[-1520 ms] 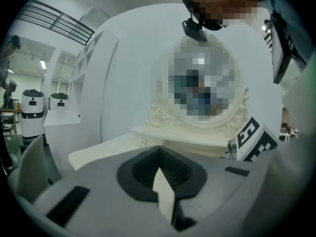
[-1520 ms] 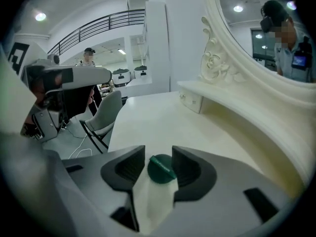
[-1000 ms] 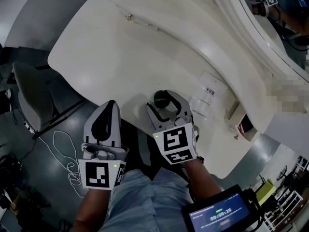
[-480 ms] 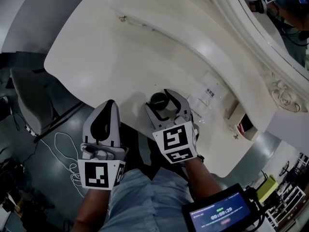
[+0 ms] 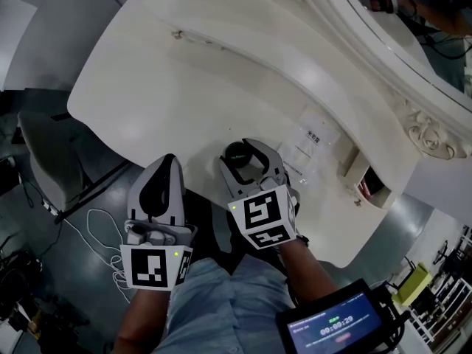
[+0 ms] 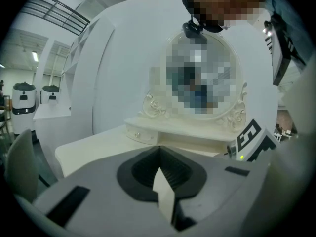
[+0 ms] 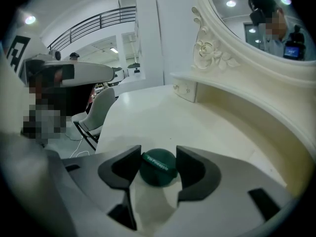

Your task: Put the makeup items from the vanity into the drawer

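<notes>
At the table's [image 5: 221, 72] near edge, the right tool [image 5: 248, 155] has just been closing and grips a dark green jar [image 7: 158, 168]; the left tool [image 5: 168, 164] is closed, empty.

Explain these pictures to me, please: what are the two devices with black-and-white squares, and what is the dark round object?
A person holds a gripper in each hand; each has two fingers that open and shut, and the squared cubes are parts of them. The head view looks down from the person's head; the other two views come from a camera on each gripper. The left gripper is shut and empty, near the edge of the white table. The right gripper has just been closing its fingers on a dark green jar that stands on the table; both seem to touch it. A clear packet lies to its right, and a small drawer seems open beyond.
</notes>
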Demonstrator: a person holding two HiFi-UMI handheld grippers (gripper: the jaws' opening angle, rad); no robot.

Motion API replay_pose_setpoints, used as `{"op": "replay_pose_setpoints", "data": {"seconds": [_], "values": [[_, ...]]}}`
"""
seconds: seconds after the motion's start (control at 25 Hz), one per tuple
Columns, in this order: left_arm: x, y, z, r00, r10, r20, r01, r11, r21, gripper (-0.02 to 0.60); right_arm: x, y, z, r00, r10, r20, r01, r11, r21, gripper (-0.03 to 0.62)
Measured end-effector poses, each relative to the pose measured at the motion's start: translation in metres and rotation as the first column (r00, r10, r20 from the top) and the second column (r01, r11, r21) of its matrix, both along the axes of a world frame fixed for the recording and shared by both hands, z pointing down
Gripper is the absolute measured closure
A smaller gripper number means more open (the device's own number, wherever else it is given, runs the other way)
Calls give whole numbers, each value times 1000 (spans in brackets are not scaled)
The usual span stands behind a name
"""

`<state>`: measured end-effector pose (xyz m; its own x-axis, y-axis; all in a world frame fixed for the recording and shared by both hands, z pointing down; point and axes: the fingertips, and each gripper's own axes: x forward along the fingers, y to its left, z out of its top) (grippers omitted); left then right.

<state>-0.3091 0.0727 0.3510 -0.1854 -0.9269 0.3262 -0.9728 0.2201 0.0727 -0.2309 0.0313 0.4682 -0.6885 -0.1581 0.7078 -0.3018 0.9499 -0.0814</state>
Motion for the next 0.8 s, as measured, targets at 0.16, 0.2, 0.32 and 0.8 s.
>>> {"op": "replay_pose_setpoints", "data": {"seconds": [0.16,0.2,0.32,0.8], "values": [[0,1,2,1000,3,-1,-3,1000,-3,581,5,1,4,1000,9,-11,-9,1000,-7,339],[0,1,2,1000,3,-1,-3,1000,-3,581,7,1,5,1000,10,-16,-10,1000,-13,330],[2,1,3,1000,6,-3,-6,1000,-2,581,12,2,12,999,12,-37,-13,1000,-29,322],[9,-1,1,1000,24,4,-24,1000,0,581,16,-7,-1,998,66,-10,-66,998,13,557]]}}
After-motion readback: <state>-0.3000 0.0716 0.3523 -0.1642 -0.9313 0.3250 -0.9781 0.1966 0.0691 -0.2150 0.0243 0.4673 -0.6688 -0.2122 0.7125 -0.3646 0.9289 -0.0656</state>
